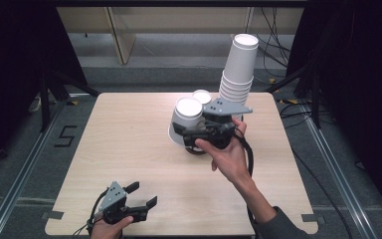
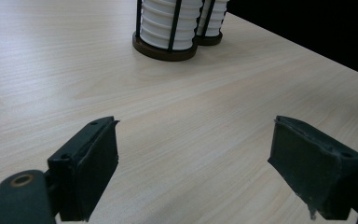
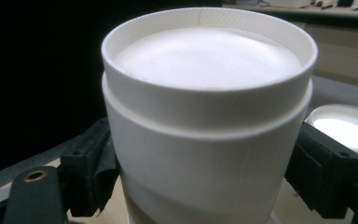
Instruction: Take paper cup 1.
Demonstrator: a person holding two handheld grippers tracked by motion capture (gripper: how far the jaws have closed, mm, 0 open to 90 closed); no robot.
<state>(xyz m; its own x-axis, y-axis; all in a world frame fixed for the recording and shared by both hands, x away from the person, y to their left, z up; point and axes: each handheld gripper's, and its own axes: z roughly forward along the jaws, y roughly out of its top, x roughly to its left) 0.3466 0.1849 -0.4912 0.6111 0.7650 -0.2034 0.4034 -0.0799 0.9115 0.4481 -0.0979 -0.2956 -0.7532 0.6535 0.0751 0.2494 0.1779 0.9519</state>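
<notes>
Right gripper (image 1: 186, 133) clamps upturned cup (image 1: 185, 122) beside tall stack (image 1: 237, 69) (leaning), left gripper (image 1: 144, 195) jaws apart, holding nothing, well nearer than stack.

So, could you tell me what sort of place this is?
Probably a lab recording station: a bare wooden table between black curtains, with floor rails and loose cables.

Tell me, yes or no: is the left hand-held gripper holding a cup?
No: the left hand-held gripper has only bare table between its open jaws.
</notes>
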